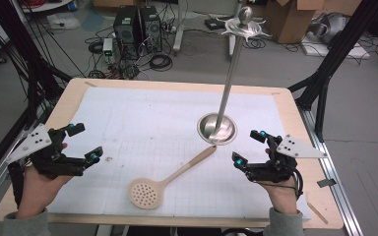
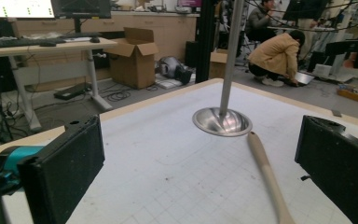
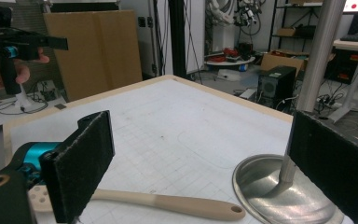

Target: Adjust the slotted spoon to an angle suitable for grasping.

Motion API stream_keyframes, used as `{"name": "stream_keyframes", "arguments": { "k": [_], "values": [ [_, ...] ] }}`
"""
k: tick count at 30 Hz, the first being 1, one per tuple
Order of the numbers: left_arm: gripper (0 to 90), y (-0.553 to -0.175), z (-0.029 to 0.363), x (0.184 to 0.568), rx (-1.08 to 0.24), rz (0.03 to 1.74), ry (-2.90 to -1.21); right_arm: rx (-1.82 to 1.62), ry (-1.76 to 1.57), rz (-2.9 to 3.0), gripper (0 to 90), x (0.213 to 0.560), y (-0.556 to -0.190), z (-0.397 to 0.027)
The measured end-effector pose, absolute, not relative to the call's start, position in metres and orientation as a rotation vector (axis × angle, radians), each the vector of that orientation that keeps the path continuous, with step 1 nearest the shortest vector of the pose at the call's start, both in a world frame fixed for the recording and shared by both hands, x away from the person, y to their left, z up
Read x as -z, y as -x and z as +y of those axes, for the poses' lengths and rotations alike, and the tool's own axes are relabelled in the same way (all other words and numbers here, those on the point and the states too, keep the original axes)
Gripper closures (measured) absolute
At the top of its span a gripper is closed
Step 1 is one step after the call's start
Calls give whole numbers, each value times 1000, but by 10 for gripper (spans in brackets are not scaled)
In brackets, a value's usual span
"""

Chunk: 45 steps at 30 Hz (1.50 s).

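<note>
Hovering above the table [image 1: 74, 98] with nothing between their jaws, both grippers are released: the left gripper [image 1: 84, 142] at the table's 8 o'clock, the right gripper [image 1: 248, 146] at its 4 o'clock. Between them lies the slotted spoon [image 1: 165, 182], at 6 o'clock on the white mat [image 1: 142, 118], its round head toward 7 o'clock and its handle tip toward 1 o'clock, just beside the round base of the metal stand [image 1: 217, 128].

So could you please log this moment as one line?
left tongs: open, empty | right tongs: open, empty | slotted spoon: flat on table, untouched | stand: upright
</note>
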<state>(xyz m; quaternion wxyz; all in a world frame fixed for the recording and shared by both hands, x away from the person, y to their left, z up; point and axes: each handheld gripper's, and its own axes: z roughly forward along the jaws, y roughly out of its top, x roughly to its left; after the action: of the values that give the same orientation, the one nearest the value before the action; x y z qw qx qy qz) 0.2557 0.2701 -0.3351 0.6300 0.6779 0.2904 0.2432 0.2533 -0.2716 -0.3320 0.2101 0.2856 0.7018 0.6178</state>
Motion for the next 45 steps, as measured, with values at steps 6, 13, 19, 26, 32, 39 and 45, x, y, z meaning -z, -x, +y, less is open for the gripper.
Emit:
{"name": "stream_keyframes", "arguments": {
  "k": [6,13,19,26,32,39,45],
  "values": [
    [17,-254,266,335,-553,667,-1562,-1714,-796,1963,62,333,-254,-268],
    [17,-257,266,339,-541,688,-1574,-1705,-762,2029,180,337,-257,-260],
    [18,-258,268,340,-539,691,-1578,-1695,-778,2088,328,343,-261,-250],
    [18,-257,268,343,-535,696,-1580,-1694,-769,2105,554,351,-263,-240],
    [18,-254,273,346,-541,711,-1589,-1668,-755,2169,770,358,-269,-222],
    [18,-253,276,348,-539,718,-1586,-1644,-719,2234,859,366,-274,-206],
    [18,-252,278,348,-542,721,-1590,-1627,-681,2272,895,374,-277,-192]
  ]
}}
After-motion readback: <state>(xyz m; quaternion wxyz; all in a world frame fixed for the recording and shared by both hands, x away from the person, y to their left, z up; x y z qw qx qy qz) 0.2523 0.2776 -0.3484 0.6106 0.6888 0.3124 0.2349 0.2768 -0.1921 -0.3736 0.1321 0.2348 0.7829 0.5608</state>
